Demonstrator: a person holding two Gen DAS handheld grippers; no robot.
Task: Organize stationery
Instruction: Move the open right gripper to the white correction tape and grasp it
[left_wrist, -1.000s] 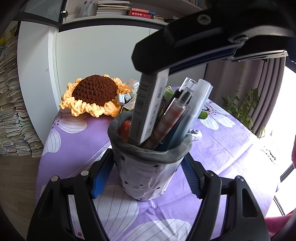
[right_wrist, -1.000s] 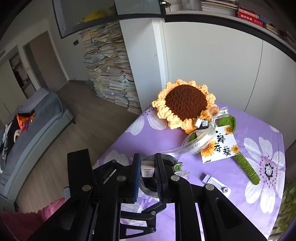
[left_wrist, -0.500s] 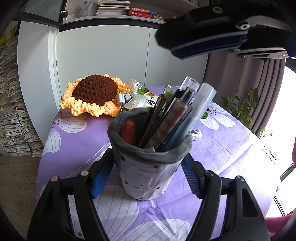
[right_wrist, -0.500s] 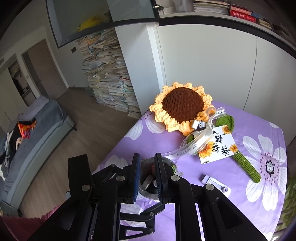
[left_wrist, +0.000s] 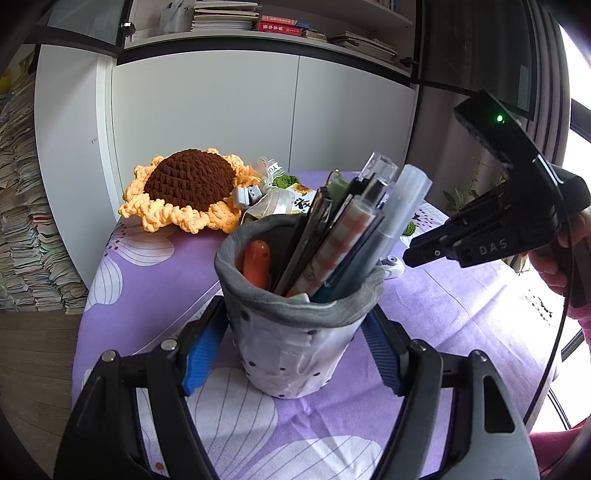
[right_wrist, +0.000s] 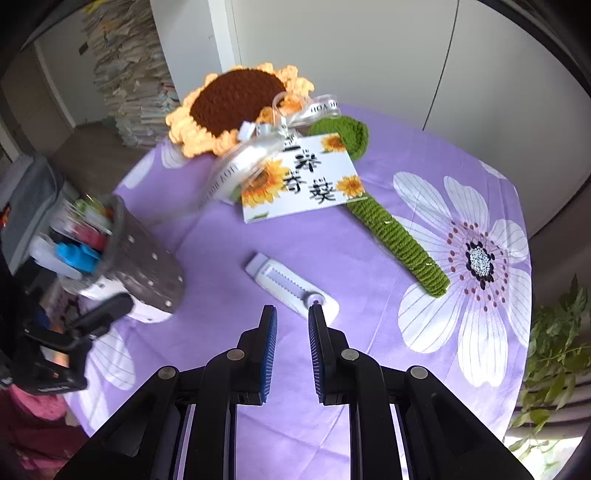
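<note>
One loose item of stationery is left out on the purple flowered bench (right_wrist: 369, 332): a flat white correction-tape dispenser (right_wrist: 291, 286), lying just ahead of the right tool (right_wrist: 291, 321), whose blue pads stand a narrow gap apart with nothing between them. It looks like light, hard plastic, stiff enough to pinch without giving, but smooth and low to the cloth, so it could slide or skate away if one pad lands first. My judgement is that the straight middle of the body, across its short width, is the place to take it, not the rounded end with the small wheel.

The soft grey pen pot (left_wrist: 295, 325) stands between the pads of the left tool (left_wrist: 291, 354), which press on its two sides and keep it upright. Its fabric wall is limp and wrinkled, so it would likely buckle under a harder squeeze; the pens (left_wrist: 343, 236) lean to one side and make it top-heavy.

Much is unclear. The right wrist view is smeared on its left, so the pot's contents there are only blobs of colour. The dispenser's near end sits close to the right pad tip, and I cannot tell whether they touch. In the left wrist view the pot hides nearly all of the dispenser. The lower parts of the pens are out of sight inside the pot.
</note>
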